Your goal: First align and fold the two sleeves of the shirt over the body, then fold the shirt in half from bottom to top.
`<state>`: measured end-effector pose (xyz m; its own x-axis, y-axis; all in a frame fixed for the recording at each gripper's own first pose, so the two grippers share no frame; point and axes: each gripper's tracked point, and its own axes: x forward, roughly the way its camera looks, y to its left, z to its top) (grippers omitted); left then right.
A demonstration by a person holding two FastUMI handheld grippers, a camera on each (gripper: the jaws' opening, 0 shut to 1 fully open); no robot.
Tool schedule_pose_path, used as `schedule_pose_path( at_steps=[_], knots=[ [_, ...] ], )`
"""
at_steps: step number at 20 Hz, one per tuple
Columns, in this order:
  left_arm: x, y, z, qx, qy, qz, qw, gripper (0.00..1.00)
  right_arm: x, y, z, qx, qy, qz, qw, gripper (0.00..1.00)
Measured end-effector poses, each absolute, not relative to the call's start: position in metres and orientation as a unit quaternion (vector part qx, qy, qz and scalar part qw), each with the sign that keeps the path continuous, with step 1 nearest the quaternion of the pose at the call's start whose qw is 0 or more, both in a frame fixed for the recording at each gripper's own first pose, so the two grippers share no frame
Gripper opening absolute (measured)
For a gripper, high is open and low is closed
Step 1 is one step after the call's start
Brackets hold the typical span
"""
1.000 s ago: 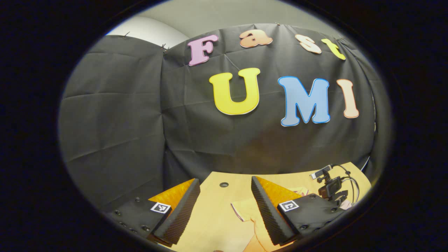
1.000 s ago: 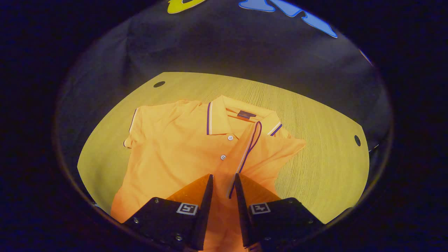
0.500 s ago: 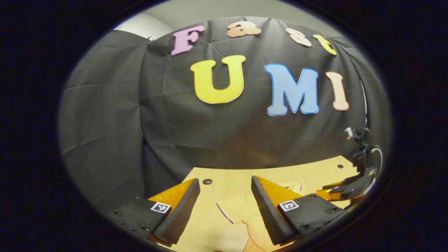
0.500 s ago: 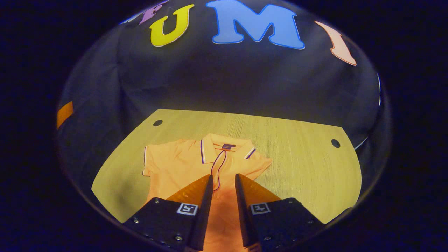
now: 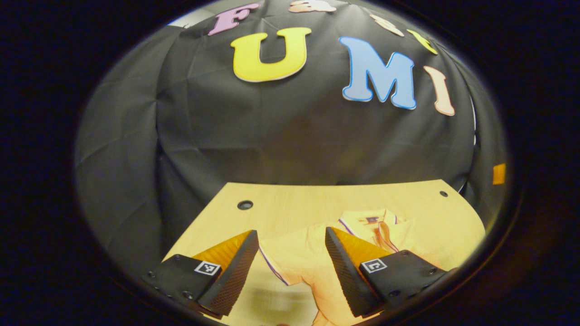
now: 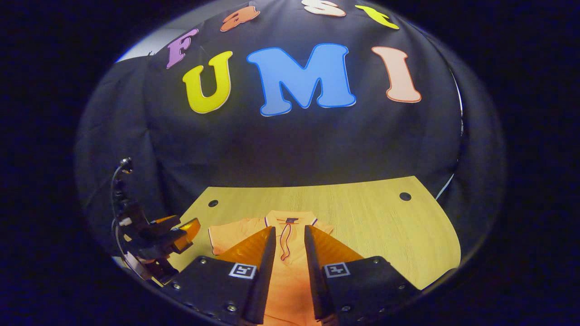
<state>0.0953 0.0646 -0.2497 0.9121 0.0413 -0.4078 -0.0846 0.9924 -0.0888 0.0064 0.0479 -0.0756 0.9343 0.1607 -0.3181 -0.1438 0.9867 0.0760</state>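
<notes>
Left tool [image 5: 292, 267] wide, empty, above the unfolded sleeve [image 5: 290, 258]. Right tool [image 6: 290, 267] narrow, nothing visibly pinched. Shirt [image 6: 276, 235] lies flat, collar toward table's [image 6: 371, 217] far edge. Advice: pinch the cuff, fold inward squarely.

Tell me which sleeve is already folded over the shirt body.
The sleeve whose striped cuff lies down the middle below the collar. The other sleeve sticks out sideways, flat on the table.
</notes>
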Motion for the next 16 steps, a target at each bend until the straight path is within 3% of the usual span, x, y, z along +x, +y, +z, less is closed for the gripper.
schedule_pose_path(
  at_steps=[7, 16],
  knots=[
    [0.125, 0.074, -0.354, -0.08, 0.298, 0.065, 0.949, 0.97, -0.031, 0.007, -0.071, 0.022, 0.158, -0.001, 0.987, 0.4],
    [0.126, 0.078, -0.406, -0.098, 0.35, 0.088, 0.927, 0.96, -0.038, -0.021, -0.083, 0.031, 0.182, -0.043, 0.982, 0.4]
  ],
)
